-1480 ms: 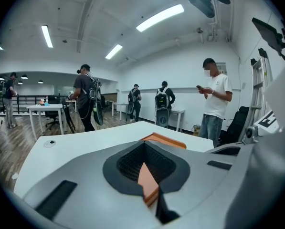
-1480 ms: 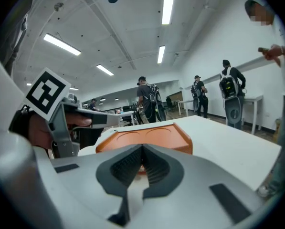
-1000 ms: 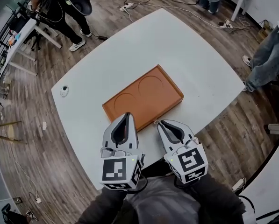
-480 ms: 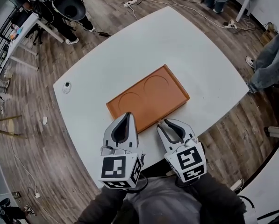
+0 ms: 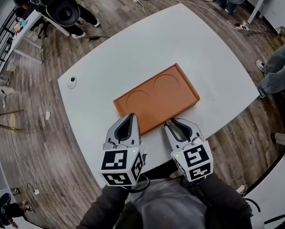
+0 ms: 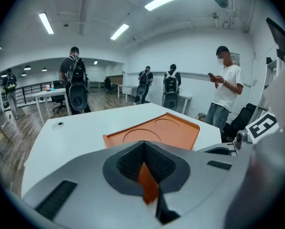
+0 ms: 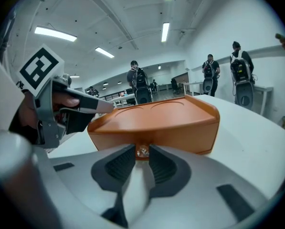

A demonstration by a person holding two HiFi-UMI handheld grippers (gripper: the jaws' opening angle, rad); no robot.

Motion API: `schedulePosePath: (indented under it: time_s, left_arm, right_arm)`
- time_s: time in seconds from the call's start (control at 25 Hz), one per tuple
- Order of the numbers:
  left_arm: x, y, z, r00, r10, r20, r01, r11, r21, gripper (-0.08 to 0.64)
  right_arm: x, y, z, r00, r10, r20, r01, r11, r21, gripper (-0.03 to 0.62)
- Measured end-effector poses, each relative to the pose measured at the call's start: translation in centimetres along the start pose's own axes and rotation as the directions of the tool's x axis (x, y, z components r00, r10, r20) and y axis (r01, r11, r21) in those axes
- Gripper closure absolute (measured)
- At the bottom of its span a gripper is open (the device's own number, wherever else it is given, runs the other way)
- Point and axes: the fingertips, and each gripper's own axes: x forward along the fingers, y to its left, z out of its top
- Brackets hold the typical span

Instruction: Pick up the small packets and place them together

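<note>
1. Orange tray (image 5: pixel 156 97) lies by the near edge of the white table (image 5: pixel 180 37), and both of its round recesses are empty. No packets show on the open tabletop. A small round device (image 5: pixel 72 81) sits near the left edge.
2. Right gripper (image 5: pixel 173 122): jaws stand slightly apart and have just been opening. A small shiny piece (image 7: pixel 142 151), probably a packet, sits between the tips against the tray's near wall. The pads do not appear to press on it.
3. Left gripper (image 5: pixel 128 116): tips clenched together over the tray's near left corner, with nothing seen held.
4. Judged step: picking up that piece, not yet gripped. The next move calls for closing squarely on it, then lifting it clear of the tray wall without nudging the tray.
5. Against a second ago: the right tips were together and are now parted. The tray is unmoved on the table.
</note>
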Motion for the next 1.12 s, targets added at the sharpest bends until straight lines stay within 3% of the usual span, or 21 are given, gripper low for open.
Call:
schedulePosePath:
  time_s: [1.12]
  left_arm:
    - [0.9, 1.0, -0.7, 0.999, 0.019, -0.040, -0.017, 0.999, 0.030, 0.563]
  right_arm:
    - [-1.0, 0.4, -1.1, 0.999, 0.003, -0.034, -0.002, 1.000, 0.027, 0.523]
